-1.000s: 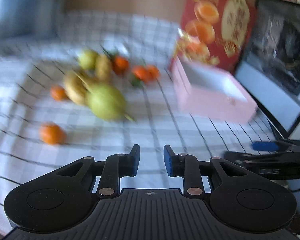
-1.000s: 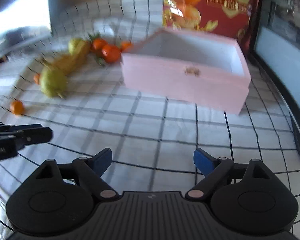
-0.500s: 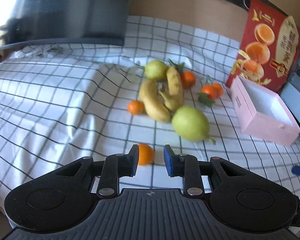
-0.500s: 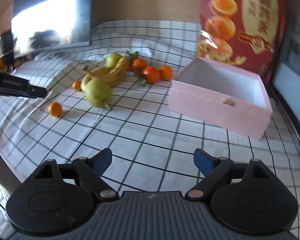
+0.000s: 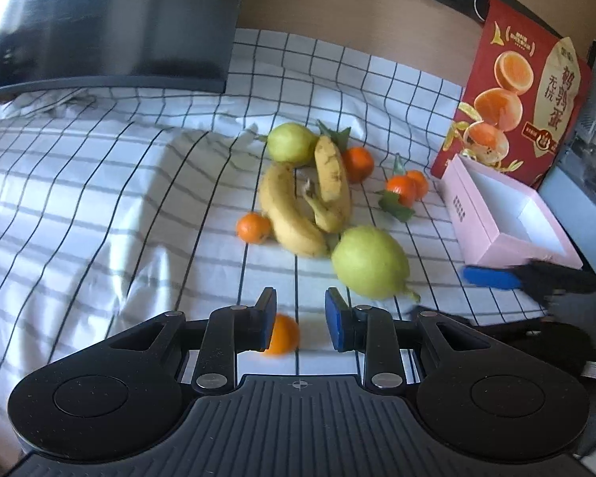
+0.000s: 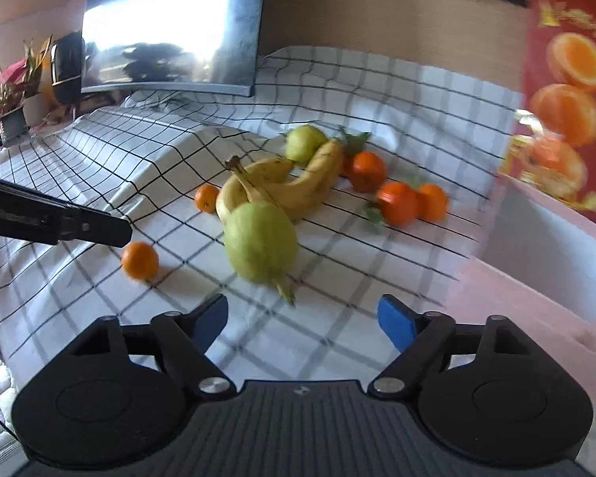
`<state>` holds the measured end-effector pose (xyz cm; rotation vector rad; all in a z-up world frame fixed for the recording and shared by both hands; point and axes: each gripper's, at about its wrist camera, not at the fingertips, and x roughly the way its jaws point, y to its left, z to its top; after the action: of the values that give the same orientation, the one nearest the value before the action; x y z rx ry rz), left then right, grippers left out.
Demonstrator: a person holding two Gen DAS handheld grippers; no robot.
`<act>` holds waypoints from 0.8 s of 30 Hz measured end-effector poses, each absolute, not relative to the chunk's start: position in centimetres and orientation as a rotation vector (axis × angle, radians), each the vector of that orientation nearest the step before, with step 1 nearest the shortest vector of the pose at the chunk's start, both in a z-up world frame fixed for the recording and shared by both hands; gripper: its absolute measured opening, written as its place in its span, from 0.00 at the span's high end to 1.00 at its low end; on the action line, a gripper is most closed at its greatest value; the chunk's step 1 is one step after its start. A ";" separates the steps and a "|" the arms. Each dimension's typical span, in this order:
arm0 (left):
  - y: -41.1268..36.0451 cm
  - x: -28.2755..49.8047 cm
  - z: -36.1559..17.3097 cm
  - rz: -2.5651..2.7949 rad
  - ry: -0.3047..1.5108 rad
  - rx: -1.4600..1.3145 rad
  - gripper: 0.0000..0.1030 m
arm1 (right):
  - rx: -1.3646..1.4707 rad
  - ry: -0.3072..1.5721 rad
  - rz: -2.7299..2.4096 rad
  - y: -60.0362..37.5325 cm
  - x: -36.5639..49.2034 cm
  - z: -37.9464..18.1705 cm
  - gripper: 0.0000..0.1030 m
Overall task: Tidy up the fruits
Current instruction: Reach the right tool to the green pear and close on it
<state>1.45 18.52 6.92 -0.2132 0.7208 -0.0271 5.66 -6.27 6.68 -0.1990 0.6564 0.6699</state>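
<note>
Fruits sat bunched on the checked cloth (image 5: 99,183): bananas (image 5: 298,206), big pear (image 5: 371,262), small pear (image 5: 292,143), mandarins (image 5: 403,189). Left tool (image 5: 300,320) was nearly pressed together, empty, a lone mandarin (image 5: 283,334) just past its left pad. Right tool (image 6: 302,318) was closing, nothing between. Only the left view showed the pink box (image 5: 508,218) interior clearly; only the right view showed the potted plant (image 6: 12,91).

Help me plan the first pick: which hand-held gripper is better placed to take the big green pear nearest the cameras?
Probably the right hand-held gripper: the big green pear lies just ahead of its closing, empty jaws. The left hand-held gripper is nearly shut, over a small orange.
</note>
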 end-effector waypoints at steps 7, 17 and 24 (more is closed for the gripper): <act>21.9 6.2 6.6 -0.159 0.705 -0.297 0.71 | -0.235 0.757 0.756 -1.0 9.3 4.9 0.45; 22.6 7.0 7.8 -0.074 0.689 -0.324 0.71 | -0.239 0.835 0.754 -0.9 10.2 5.4 0.54; 18.5 2.5 8.2 -0.050 0.698 -0.365 0.71 | -0.232 0.680 0.813 -2.8 8.7 7.9 0.62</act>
<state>2.52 18.55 8.24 -0.3651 0.6981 -0.0497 8.68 -2.79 7.86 -0.2318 0.6799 0.8133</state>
